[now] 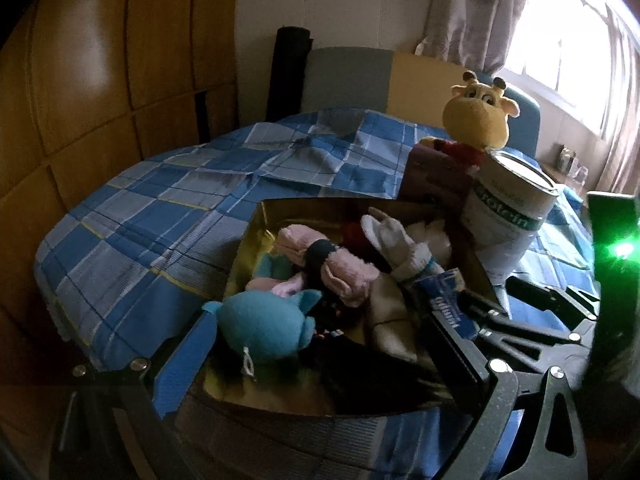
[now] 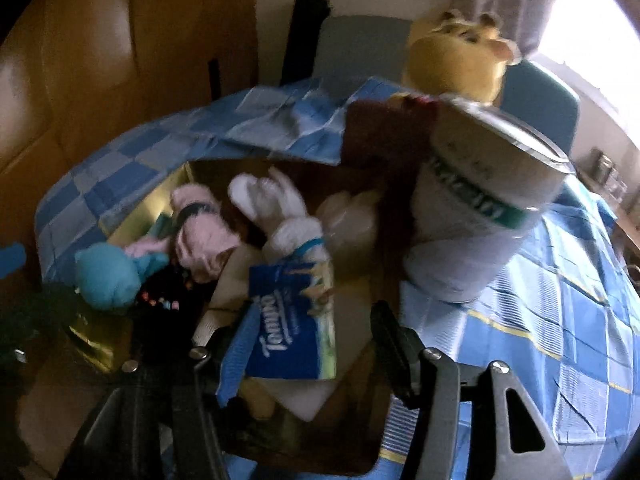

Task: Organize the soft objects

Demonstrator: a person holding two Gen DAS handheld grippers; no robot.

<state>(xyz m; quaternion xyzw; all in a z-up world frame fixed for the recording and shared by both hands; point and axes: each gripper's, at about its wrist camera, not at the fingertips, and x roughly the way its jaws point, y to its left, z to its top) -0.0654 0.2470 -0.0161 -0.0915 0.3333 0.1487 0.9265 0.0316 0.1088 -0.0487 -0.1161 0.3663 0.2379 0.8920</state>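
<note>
A gold-lined box point(image 1: 256, 220) sits on the blue checked bed and holds several soft things: a blue plush point(image 1: 264, 326), a pink plush point(image 1: 336, 268) and a white plush rabbit point(image 1: 404, 248). My left gripper point(image 1: 320, 344) is open over the box's near end, its fingers either side of the blue plush. My right gripper point(image 2: 316, 340) is open over the same box point(image 2: 168, 188), with a blue tissue pack point(image 2: 288, 320) resting against its left finger. The blue plush point(image 2: 108, 280), pink plush point(image 2: 200, 244) and rabbit point(image 2: 280, 212) show there too, blurred.
A yellow giraffe plush point(image 1: 480, 120) sits behind a dark pink box point(image 1: 432, 176) and a white tin point(image 1: 508, 208) at the box's far right. The checked blanket point(image 1: 160, 208) covers the bed. Wooden wardrobe doors point(image 1: 80, 80) stand at the left, a window point(image 1: 568, 40) at the right.
</note>
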